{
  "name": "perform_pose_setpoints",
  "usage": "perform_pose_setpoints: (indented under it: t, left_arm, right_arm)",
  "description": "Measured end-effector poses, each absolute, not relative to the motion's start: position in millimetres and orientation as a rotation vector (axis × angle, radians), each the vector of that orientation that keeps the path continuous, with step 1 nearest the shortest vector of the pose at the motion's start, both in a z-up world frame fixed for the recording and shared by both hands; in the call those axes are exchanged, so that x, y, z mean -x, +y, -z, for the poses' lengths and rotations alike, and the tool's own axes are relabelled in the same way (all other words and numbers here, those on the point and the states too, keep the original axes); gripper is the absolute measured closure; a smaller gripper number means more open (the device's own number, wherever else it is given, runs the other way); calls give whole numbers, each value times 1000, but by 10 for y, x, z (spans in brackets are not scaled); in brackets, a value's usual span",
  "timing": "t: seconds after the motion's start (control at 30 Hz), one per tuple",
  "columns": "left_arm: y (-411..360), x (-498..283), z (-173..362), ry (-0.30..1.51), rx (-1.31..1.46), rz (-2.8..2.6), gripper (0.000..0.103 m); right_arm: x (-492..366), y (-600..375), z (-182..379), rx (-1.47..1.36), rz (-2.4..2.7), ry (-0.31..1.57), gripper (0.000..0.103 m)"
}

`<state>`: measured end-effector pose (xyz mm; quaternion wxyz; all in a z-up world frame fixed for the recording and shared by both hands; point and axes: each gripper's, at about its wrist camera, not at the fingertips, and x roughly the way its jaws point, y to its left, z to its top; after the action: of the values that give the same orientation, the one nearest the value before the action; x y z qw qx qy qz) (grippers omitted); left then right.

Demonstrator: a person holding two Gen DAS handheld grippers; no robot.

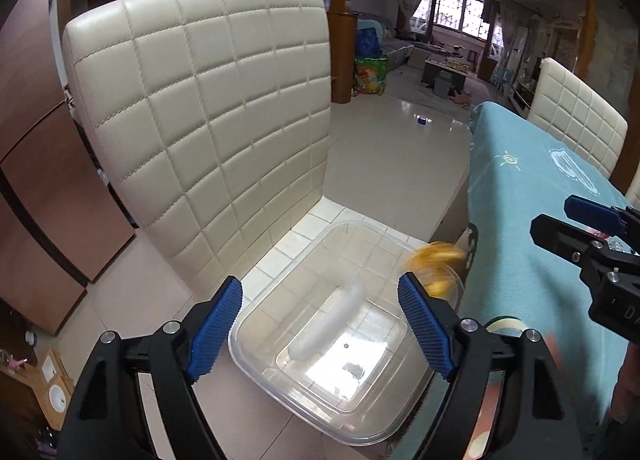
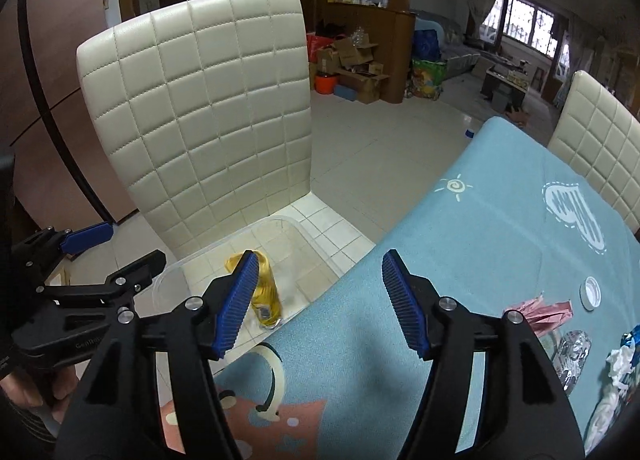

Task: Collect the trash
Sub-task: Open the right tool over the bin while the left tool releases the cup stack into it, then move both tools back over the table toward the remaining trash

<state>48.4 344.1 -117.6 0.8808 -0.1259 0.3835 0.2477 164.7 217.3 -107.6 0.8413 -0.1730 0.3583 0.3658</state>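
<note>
A clear plastic bin (image 1: pixel 280 392) sits on the seat of a cream quilted chair (image 1: pixel 208 116). A blurred white piece (image 1: pixel 332 324) and a blurred yellow wrapper (image 1: pixel 436 264) are in the air over the bin. My left gripper (image 1: pixel 320 328) is open and empty above the bin. My right gripper (image 2: pixel 316 304) is open and empty over the table edge; the yellow wrapper (image 2: pixel 266 292) shows just past its left finger, above the bin (image 2: pixel 168 272). On the blue tablecloth (image 2: pixel 480 236) lie a pink wrapper (image 2: pixel 536 310), a white cap (image 2: pixel 591 292), foil (image 2: pixel 574 356) and crumpled white paper (image 2: pixel 618 372).
A second cream chair (image 2: pixel 600 152) stands at the table's far side. Tiled floor (image 2: pixel 380 148) lies beyond the chair. Cardboard boxes (image 2: pixel 356 64) and bags are stacked by a wooden counter. A brown cabinet (image 1: pixel 36 180) is on the left.
</note>
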Motion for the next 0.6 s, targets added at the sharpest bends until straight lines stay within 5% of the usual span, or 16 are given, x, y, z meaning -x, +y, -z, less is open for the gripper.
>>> perform_pose_setpoints:
  t: [0.6]
  left_arm:
    - [2826,-418,837,763,195,-414,25]
  right_arm:
    - [-1375,1222,880,328,-647,727,31]
